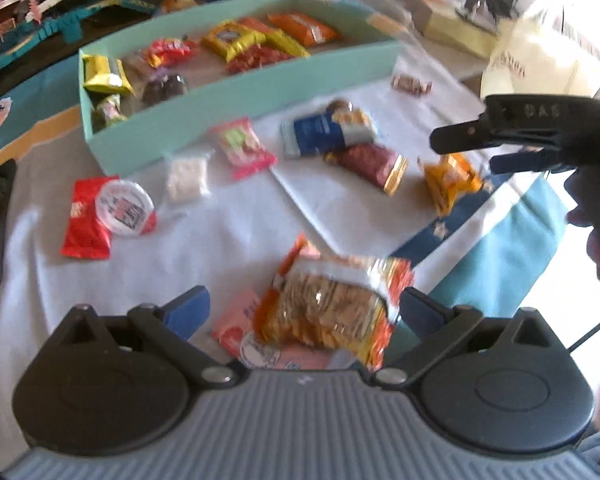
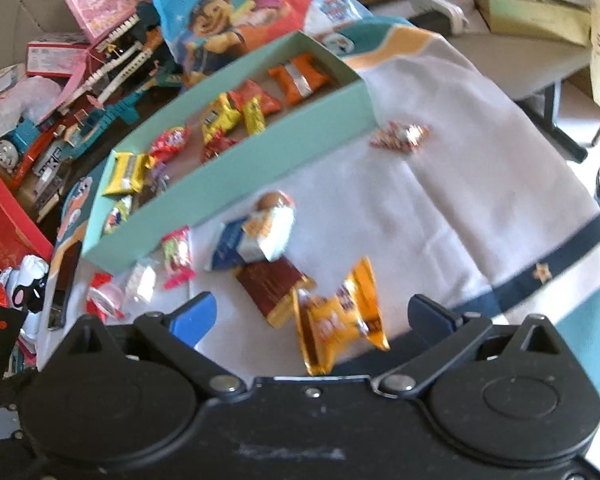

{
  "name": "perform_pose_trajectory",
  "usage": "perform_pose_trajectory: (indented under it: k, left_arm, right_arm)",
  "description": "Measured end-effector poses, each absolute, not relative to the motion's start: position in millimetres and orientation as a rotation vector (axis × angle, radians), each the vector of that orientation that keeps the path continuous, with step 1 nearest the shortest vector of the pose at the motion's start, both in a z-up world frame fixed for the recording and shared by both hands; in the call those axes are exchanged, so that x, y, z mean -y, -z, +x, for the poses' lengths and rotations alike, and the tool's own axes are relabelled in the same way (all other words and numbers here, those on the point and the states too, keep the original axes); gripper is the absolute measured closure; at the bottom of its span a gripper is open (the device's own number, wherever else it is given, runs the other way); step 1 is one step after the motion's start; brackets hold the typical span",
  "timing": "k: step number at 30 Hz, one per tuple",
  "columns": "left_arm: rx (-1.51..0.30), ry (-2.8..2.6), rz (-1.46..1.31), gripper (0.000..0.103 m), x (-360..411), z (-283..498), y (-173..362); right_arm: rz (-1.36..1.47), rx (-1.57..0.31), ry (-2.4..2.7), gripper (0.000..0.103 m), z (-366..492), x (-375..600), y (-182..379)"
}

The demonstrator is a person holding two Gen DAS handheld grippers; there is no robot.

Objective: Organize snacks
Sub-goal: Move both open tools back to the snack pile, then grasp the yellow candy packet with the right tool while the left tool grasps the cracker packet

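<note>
A teal box [image 1: 204,108] holds several wrapped snacks; it also shows in the right wrist view [image 2: 260,168]. My left gripper [image 1: 300,312] is open, its jaws either side of an orange cracker packet [image 1: 332,308] lying on the white cloth. My right gripper [image 2: 312,312] is open, just above a yellow snack packet [image 2: 340,316]. It shows from the side in the left wrist view [image 1: 472,144], over the same yellow packet [image 1: 448,180]. Loose snacks lie between: a blue-and-white packet [image 1: 324,132], a maroon bar [image 1: 372,164], a pink packet [image 1: 244,146].
A red packet [image 1: 86,220] with a round white lid [image 1: 124,208] lies at the left, a clear bag of white sweets [image 1: 186,178] beside it. A small candy [image 2: 400,136] lies right of the box. Toys and bags [image 2: 100,60] crowd the area behind the box.
</note>
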State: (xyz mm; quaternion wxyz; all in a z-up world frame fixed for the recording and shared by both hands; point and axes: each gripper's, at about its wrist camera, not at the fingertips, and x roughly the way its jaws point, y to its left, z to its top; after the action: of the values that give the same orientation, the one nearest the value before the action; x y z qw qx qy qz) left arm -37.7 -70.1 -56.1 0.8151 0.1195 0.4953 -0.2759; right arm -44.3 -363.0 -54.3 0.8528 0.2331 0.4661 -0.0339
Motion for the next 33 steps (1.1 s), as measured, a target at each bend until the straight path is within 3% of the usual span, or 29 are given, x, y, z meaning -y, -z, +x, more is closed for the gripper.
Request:
perform_pose_trajectory:
  k: [6, 13, 19, 20, 21, 22, 25, 33]
  left_arm:
    - [-1.084, 0.562, 0.262, 0.000, 75.4, -26.5, 74.1]
    - [-1.094, 0.518, 0.259, 0.000, 84.3, -12.0, 87.8]
    - [-1.118, 0.499, 0.212, 0.001, 74.0, -9.9, 90.7]
    - [-1.116, 0.504, 0.202, 0.011, 73.6, -10.3, 90.3]
    - [-1.111, 0.522, 0.193, 0.034, 74.0, -11.3, 89.2]
    - [-1.098, 0.531, 0.197, 0.042, 75.9, -13.4, 87.1]
    - [-1.049, 0.530, 0.249, 0.049, 84.9, -19.1, 80.5]
    - [-1.028, 0.522, 0.147, 0.050, 76.5, -4.8, 61.3]
  right_arm:
    - [0.499, -0.994, 0.094, 0.000, -60.1, 361.3, 68.6]
    - [0.433, -0.989, 0.092, 0.030, -58.3, 348.9, 75.8]
    - [0.425, -0.961, 0.108, 0.031, -48.5, 347.3, 80.0]
    - [0.418, -0.956, 0.110, 0.042, -46.3, 346.6, 80.8]
    - [0.402, -0.949, 0.112, 0.059, -45.5, 344.9, 80.8]
    - [0.385, -0.952, 0.100, 0.070, -44.3, 342.9, 81.0]
    - [0.361, -0.951, 0.090, 0.070, -43.5, 339.2, 80.0]
    - [0.399, -0.930, 0.104, 0.070, -46.4, 352.2, 72.5]
